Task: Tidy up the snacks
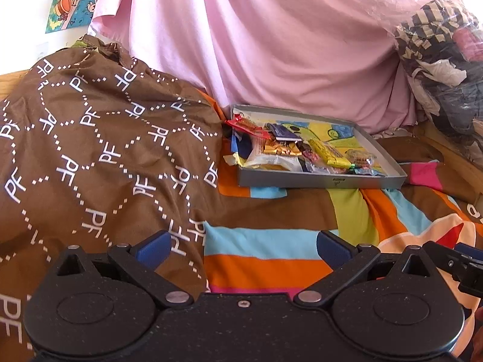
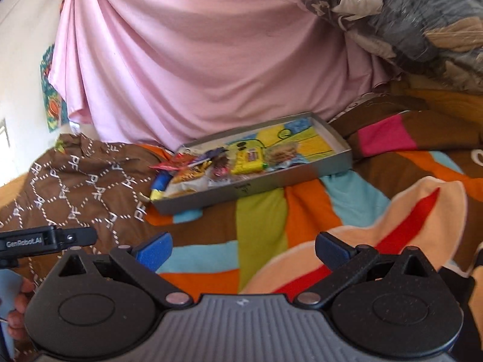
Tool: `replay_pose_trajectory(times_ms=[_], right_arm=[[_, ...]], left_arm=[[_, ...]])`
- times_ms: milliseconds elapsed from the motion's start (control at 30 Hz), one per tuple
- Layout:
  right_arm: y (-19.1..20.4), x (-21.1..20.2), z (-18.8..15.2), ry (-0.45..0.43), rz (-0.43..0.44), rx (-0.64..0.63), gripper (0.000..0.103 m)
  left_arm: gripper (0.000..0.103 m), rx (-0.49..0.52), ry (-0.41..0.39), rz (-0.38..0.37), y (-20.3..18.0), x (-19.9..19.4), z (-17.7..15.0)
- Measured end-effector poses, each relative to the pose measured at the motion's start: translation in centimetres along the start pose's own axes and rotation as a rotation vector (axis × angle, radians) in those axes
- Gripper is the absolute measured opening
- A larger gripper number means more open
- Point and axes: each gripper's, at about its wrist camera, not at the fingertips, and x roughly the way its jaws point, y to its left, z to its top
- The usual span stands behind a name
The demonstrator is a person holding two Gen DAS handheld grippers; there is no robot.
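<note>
A shallow grey tray (image 1: 320, 181) lies on the striped bedspread and holds a heap of wrapped snacks (image 1: 295, 150), among them a yellow packet (image 1: 329, 152) and a red wrapper (image 1: 247, 126) that hangs over its left rim. The tray also shows in the right wrist view (image 2: 271, 181) with the snacks (image 2: 223, 166) piled at its left end. My left gripper (image 1: 243, 249) is open and empty, well short of the tray. My right gripper (image 2: 243, 249) is open and empty, also short of the tray.
A brown quilt with white PF letters (image 1: 90, 150) is bunched to the left of the tray. A pink curtain (image 1: 256, 45) hangs behind it. A bundle of clothes in plastic (image 1: 443, 69) sits at the back right. The colourful striped bedspread (image 1: 271, 241) lies under both grippers.
</note>
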Motion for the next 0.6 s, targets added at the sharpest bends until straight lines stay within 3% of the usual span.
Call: replay_pose_trajectory(times_ms=[167,600], right_arm=[[0.4,-0.6,-0.4,-0.003,-0.036,-0.039,0.103],[0.8,-1.6,-0.7,-0.009,-0.031,-0.072,0.103]], left_arm=[[0.102,0.016,0.011,0.01,-0.3,-0.5,-0.7],[0.102,0.038,0.012,0.015,-1.1,-1.3,-1.1]])
